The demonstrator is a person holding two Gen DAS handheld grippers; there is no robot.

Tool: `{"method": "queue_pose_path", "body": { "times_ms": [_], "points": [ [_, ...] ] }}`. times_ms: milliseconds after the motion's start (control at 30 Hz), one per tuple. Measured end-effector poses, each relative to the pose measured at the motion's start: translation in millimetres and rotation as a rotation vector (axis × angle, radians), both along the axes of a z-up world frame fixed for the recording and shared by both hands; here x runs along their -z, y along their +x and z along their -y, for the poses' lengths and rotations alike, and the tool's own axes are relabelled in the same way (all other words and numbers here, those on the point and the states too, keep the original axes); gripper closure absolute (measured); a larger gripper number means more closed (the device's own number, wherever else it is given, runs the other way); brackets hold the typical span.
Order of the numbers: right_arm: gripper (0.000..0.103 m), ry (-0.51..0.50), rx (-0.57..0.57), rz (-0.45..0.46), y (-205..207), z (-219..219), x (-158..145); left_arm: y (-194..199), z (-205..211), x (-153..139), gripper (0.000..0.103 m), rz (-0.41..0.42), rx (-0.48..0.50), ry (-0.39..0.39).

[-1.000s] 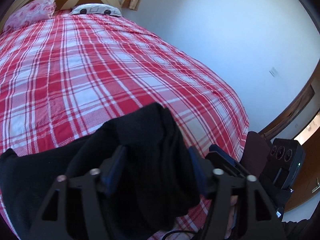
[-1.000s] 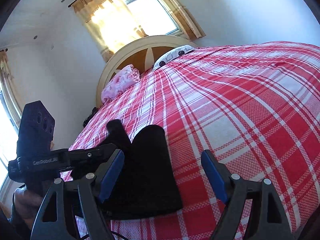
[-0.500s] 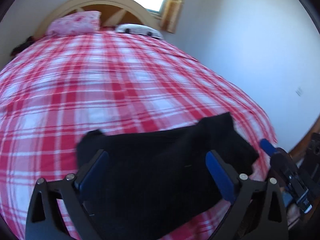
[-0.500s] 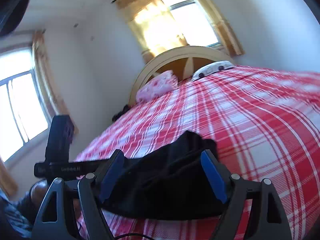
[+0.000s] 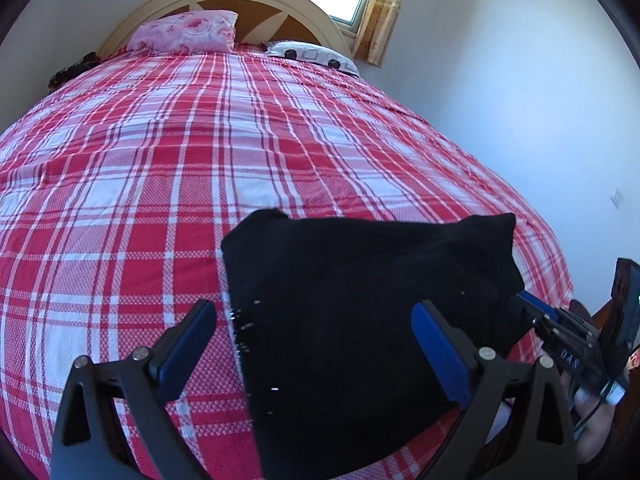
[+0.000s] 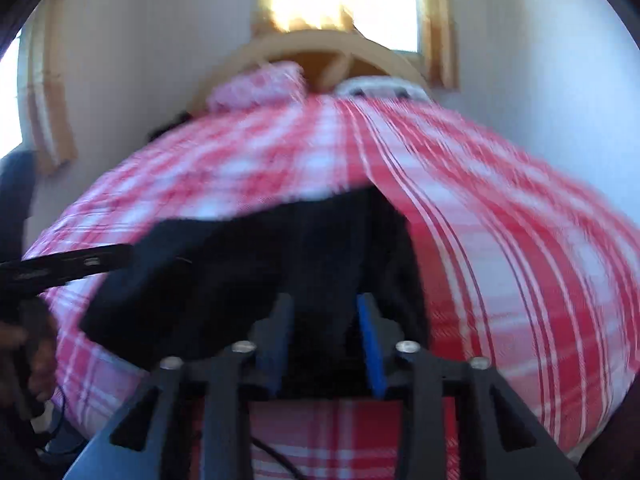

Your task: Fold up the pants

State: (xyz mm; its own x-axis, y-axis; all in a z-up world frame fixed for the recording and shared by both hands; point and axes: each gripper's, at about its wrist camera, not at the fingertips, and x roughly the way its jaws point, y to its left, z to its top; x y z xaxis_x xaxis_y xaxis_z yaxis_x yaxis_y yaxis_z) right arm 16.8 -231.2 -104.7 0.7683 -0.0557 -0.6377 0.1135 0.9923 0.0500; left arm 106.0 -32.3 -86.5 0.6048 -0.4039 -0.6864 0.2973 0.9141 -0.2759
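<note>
Black pants [image 5: 360,320] folded at near edge of red plaid bedspread [image 5: 160,168]. Left gripper [image 5: 316,344] spread wide, gripping nothing. Right gripper [image 6: 326,344] closing, pants fabric between its pads. No legible writing.

The right wrist view is smeared throughout: the plaid bed [image 6: 500,260], the pink pillow [image 6: 256,86] and the headboard [image 6: 320,46] lose their edges. The black pants [image 6: 248,268] show no seams there. In the left wrist view the pants [image 5: 360,312] run off the bottom edge, and the right gripper [image 5: 560,332] is cut by the frame's rim.
</note>
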Motion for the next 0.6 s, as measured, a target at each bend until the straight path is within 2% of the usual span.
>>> {"method": "queue_pose_path", "body": {
  "times_ms": [67, 267, 367, 433, 533, 600],
  "points": [
    [0.077, 0.034, 0.038, -0.041, -1.3, 18.9, 9.8, -0.8, -3.1, 2.6, 0.003, 0.012, -0.014, 0.030],
    [0.077, -0.047, 0.023, -0.070, -0.4, 14.7, 13.0, 3.8, -13.0, 13.2, 0.003, 0.007, -0.036, 0.022],
    [0.077, 0.027, 0.025, -0.080, 7.3, 26.3, 12.1, 1.8, -17.6, 13.1, 0.003, 0.019, -0.047, 0.030],
    [0.075, 0.025, 0.039, -0.058, 2.7, 27.0, -3.1, -0.9, -20.3, 10.2, 0.003, 0.041, -0.066, 0.040],
    [0.073, 0.006, 0.042, 0.051, -9.9, 19.7, -35.7, -2.7, -24.7, 10.7, 0.003, 0.042, -0.075, 0.023],
    [0.063, -0.013, -0.011, 0.100, -7.7, 3.8, -51.1, -2.4, -21.5, 14.8, 0.003, 0.023, -0.056, 0.012]
  ]
}}
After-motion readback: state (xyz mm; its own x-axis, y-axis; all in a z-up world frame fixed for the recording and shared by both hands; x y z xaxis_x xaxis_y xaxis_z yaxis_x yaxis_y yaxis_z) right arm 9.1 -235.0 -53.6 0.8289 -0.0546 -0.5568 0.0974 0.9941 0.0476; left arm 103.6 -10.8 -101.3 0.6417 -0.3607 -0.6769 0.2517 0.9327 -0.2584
